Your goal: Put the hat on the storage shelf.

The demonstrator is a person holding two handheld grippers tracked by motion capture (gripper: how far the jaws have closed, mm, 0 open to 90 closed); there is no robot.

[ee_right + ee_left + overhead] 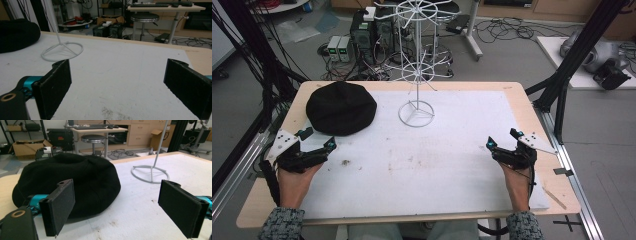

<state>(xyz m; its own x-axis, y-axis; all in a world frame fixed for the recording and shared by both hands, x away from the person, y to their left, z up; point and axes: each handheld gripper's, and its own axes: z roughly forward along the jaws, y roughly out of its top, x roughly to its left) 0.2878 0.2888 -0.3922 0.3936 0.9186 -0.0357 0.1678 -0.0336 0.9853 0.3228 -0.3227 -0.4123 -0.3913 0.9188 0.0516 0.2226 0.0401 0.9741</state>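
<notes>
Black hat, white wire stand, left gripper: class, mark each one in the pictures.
black hat (341,107), high view, middle of its crown
white wire stand (416,113), high view, its ring base
left gripper (318,139), high view, midway between its open fingertips

Wooden bench (517,90) carrying a white mat (452,160), faintly stained near its middle; white wire stand (416,65), upright at the mat's far side, ring base resting on the mat, spoked tiers above; grey floor beyond, strewn with cables (507,27); what appear to be computer boxes (362,32) behind the stand; round stool (94,138) beside a desk (100,129); cardboard box (27,146) at left.
</notes>
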